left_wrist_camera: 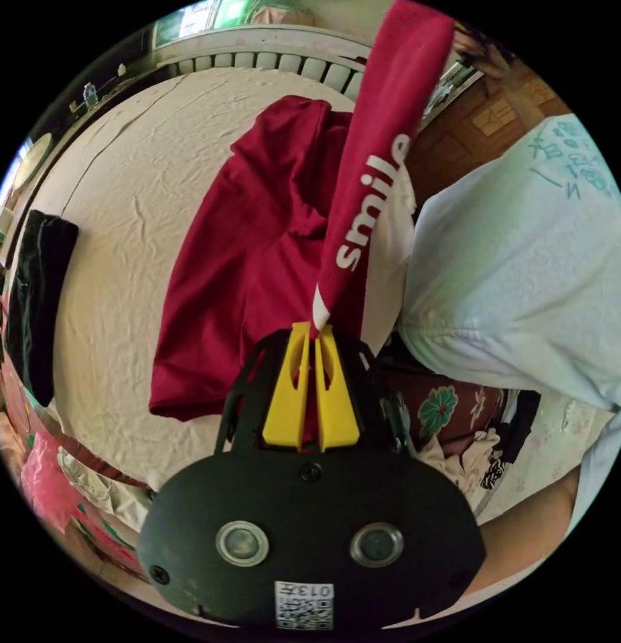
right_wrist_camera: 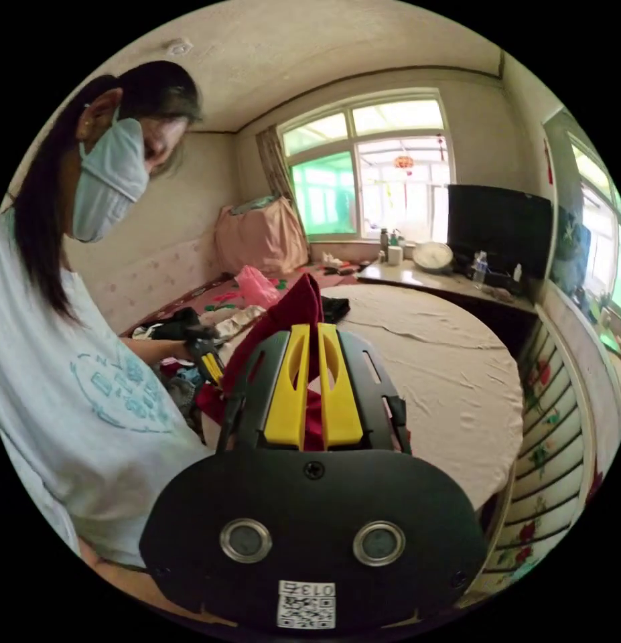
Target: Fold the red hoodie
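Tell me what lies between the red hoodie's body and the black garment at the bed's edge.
In the left gripper view, bare wrinkled cream sheet separates the red hoodie from the black garment; nothing rests there.

You see a deep red hoodie [left_wrist_camera: 256, 254] with white lettering down its sleeve [left_wrist_camera: 370, 201], yellow jaws on black gripper bodies, a cream sheet [left_wrist_camera: 129, 201], a black garment [left_wrist_camera: 32, 301] and a pale blue shirt [left_wrist_camera: 524, 281] with teal print.

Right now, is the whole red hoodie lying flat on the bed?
No, the left gripper holds the red hoodie's sleeve stretched up off the bed.
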A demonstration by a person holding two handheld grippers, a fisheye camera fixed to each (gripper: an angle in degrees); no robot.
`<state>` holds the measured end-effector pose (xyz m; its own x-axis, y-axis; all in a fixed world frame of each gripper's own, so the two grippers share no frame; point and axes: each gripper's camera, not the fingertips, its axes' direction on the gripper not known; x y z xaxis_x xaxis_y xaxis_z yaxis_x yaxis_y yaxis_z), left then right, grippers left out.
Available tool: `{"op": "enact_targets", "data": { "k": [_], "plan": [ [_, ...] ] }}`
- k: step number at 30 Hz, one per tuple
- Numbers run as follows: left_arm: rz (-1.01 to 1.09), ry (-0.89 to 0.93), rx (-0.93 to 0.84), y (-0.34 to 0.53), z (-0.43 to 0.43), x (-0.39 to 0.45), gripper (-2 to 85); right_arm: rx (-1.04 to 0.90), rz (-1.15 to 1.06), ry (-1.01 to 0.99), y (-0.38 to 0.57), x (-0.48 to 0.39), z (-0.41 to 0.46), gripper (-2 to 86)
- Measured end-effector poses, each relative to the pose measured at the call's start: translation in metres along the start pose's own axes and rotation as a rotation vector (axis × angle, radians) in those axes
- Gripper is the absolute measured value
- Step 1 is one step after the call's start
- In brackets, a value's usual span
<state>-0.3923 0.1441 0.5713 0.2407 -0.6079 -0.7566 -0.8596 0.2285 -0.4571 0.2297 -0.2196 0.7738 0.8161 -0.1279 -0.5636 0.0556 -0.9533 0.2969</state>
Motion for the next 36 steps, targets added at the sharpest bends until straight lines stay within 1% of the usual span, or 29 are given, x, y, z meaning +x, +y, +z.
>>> {"op": "enact_targets", "data": {
  "k": [1,2,3,4,5,6,7,9,10,12,13,16,18,19,21,22,23,24,26,28,30,31,32,33,36],
  "plan": [
    [-0.006,0.023,0.012,0.005,-0.017,-0.007,0.0,-0.037,0.033,0.043,-0.002,0.006,0.009,1.7],
    [-0.041,0.015,0.036,0.009,-0.033,-0.019,0.0,-0.120,0.089,0.113,-0.006,0.020,0.029,1.7],
    [-0.064,0.005,0.056,0.011,-0.041,-0.026,0.0,-0.196,0.133,0.142,-0.007,0.034,0.052,1.7],
    [-0.110,0.018,0.100,0.013,-0.052,-0.044,0.1,-0.225,0.161,0.148,-0.006,0.042,0.065,1.7],
    [-0.146,0.085,0.119,0.010,-0.053,-0.065,0.2,-0.277,0.213,0.156,-0.003,0.058,0.091,1.8],
    [-0.164,0.132,0.109,0.006,-0.049,-0.076,0.2,-0.345,0.264,0.149,0.004,0.075,0.120,1.9],
    [-0.189,0.201,0.056,-0.004,-0.035,-0.095,0.3,-0.384,0.295,0.146,0.008,0.083,0.135,2.0],
    [-0.213,0.189,-0.026,-0.019,-0.012,-0.111,0.5,-0.538,0.408,0.150,0.029,0.112,0.191,2.3],
    [-0.239,0.186,-0.075,-0.026,0.001,-0.121,0.7,-0.568,0.422,0.160,0.034,0.117,0.202,2.4],
    [-0.282,0.241,-0.086,-0.032,0.011,-0.131,1.0,-0.716,0.455,0.199,0.052,0.129,0.241,3.1],
    [-0.290,0.270,-0.089,-0.033,0.010,-0.131,1.4,-0.727,0.453,0.193,0.052,0.129,0.246,3.4],
    [-0.274,0.283,-0.087,-0.023,-0.010,-0.118,3.0,-0.720,0.417,0.198,0.034,0.125,0.239,7.1],
    [-0.292,0.281,-0.049,-0.008,-0.030,-0.110,4.5,-0.667,0.403,0.277,0.014,0.130,0.216,9.2],
    [-0.319,0.241,-0.003,0.004,-0.047,-0.106,5.2,-0.645,0.409,0.297,0.009,0.134,0.210,9.3],
    [-0.381,0.207,0.146,0.021,-0.072,-0.104,5.6,-0.571,0.465,0.321,-0.007,0.154,0.198,9.7],
    [-0.441,0.171,0.250,0.029,-0.082,-0.107,5.5,-0.559,0.479,0.313,-0.010,0.160,0.200,9.7],
    [-0.496,0.096,0.309,0.029,-0.085,-0.108,5.6,-0.556,0.501,0.293,-0.015,0.172,0.209,9.9],
    [-0.509,0.051,0.309,0.026,-0.082,-0.108,5.6,-0.581,0.508,0.273,-0.018,0.183,0.224,10.2],
    [-0.570,-0.094,0.180,0.000,-0.056,-0.112,5.5,-0.623,0.529,0.232,-0.023,0.197,0.248,10.3],
    [-0.578,-0.088,0.142,-0.018,-0.032,-0.118,5.1,-0.648,0.563,0.179,-0.026,0.207,0.268,9.6],
    [-0.585,-0.069,0.096,-0.030,-0.010,-0.120,3.7,-0.708,0.580,0.114,-0.030,0.212,0.291,6.0],
    [-0.588,-0.106,0.105,-0.032,-0.006,-0.116,2.1,-0.718,0.575,0.113,-0.032,0.211,0.295,4.8],
    [-0.609,-0.119,0.102,-0.029,-0.003,-0.114,1.3,-0.751,0.514,0.132,-0.040,0.204,0.301,3.8],
    [-0.613,-0.109,0.105,-0.027,-0.002,-0.113,0.9,-0.782,0.440,0.198,-0.049,0.198,0.304,3.1],
    [-0.634,-0.118,0.111,-0.015,0.008,-0.099,0.2,-0.720,0.353,0.293,-0.066,0.193,0.291,2.2]
  ]
}}
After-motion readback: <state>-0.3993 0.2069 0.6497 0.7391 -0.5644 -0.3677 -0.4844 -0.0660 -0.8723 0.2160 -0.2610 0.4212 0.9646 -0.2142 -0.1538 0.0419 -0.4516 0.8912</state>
